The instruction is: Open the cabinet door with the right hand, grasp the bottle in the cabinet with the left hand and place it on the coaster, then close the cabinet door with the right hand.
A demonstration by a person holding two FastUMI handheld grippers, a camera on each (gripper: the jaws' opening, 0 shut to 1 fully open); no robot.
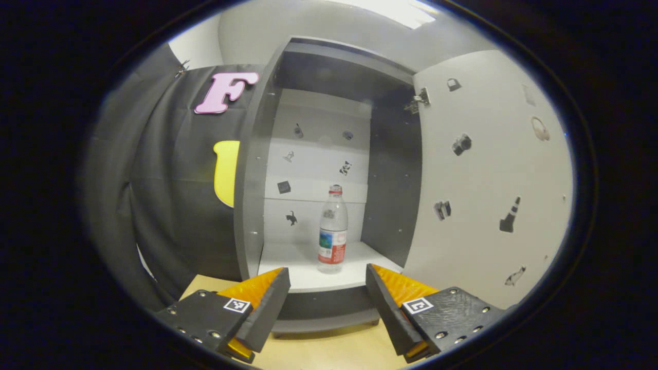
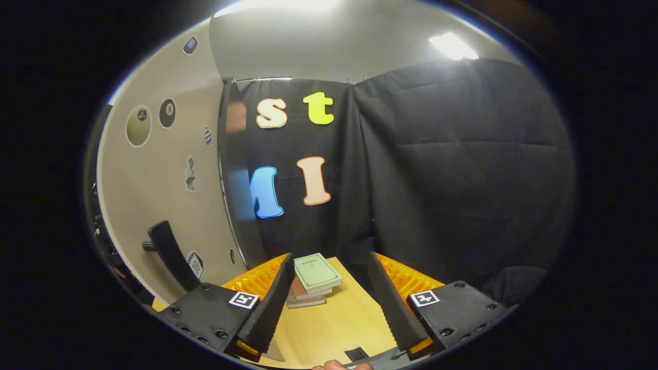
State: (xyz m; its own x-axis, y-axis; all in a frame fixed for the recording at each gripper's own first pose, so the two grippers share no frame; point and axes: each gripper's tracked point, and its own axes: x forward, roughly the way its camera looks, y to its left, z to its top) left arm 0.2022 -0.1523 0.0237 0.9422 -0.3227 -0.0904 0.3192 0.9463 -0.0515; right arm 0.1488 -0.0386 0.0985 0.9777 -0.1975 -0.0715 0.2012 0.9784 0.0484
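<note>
In the left gripper view a clear plastic bottle (image 1: 332,229) with a red cap and a red and blue label stands upright on the white shelf (image 1: 303,272) of the grey cabinet (image 1: 250,205). The cabinet door (image 1: 483,174) is swung wide to the right. My left gripper (image 1: 327,280) is open, low in front of the cabinet, a short way short of the bottle. In the right gripper view the door's outer face (image 2: 169,205) with its dark handle (image 2: 169,255) is at the left. My right gripper (image 2: 329,267) is open, with nothing between its fingers, just right of the door.
A small stack of books (image 2: 313,280) lies on the wooden table (image 2: 334,324) ahead of the right gripper. Black cloth walls stand behind the table and left of the cabinet. A small dark object (image 2: 355,353) and a fingertip (image 2: 334,365) show at the bottom edge.
</note>
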